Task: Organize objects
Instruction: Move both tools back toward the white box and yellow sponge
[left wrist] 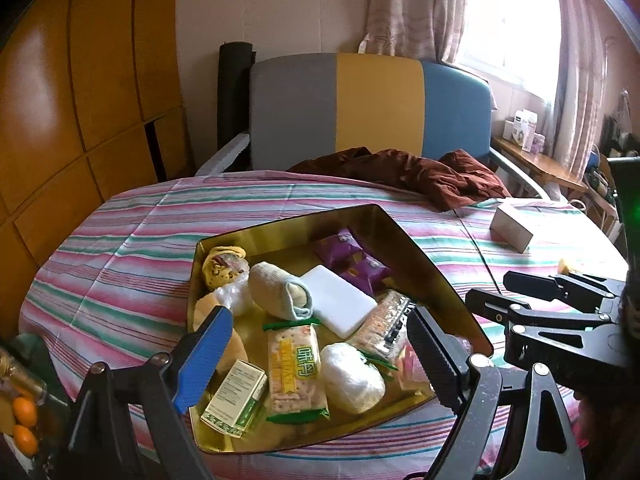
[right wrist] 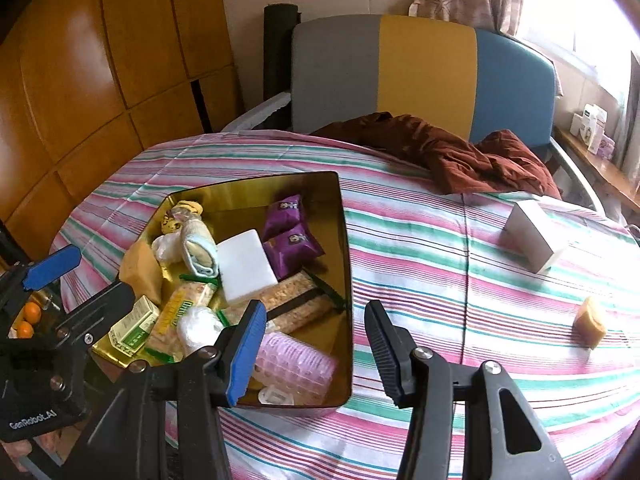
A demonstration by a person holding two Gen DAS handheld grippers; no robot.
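Sorting loose items into a gold tin (right wrist: 344, 240) appears to be the step in hand, and it looks mostly done: the tin is already crowded with purple packets (right wrist: 290, 236), a white block (right wrist: 244, 270), crackers (left wrist: 294, 372), a green box (left wrist: 236, 398) and wrapped bundles. Two things are seen left out on the striped cloth (right wrist: 420, 272): a white box (right wrist: 534, 240) at about two o'clock from the tin, and a small tan block (right wrist: 590, 322) at about three o'clock, both well apart from it. The right gripper (right wrist: 316, 344) is held with jaws spread and nothing between them, over the tin's near right corner. The left gripper (left wrist: 320, 354) is likewise released and empty, above the tin's near edge. The next move is judged to call for the right gripper being swung toward three o'clock, lowered around the tan block and closed gently, since the block looks soft. The cloth covers a rounded surface; a crumpled brown garment (right wrist: 460, 152) lies at its far side, at twelve o'clock. Beyond it stands a grey, yellow and blue headboard (right wrist: 420, 72). Wooden panels (right wrist: 100, 60) are at ten o'clock, a curtained window (left wrist: 516, 12) at two o'clock.
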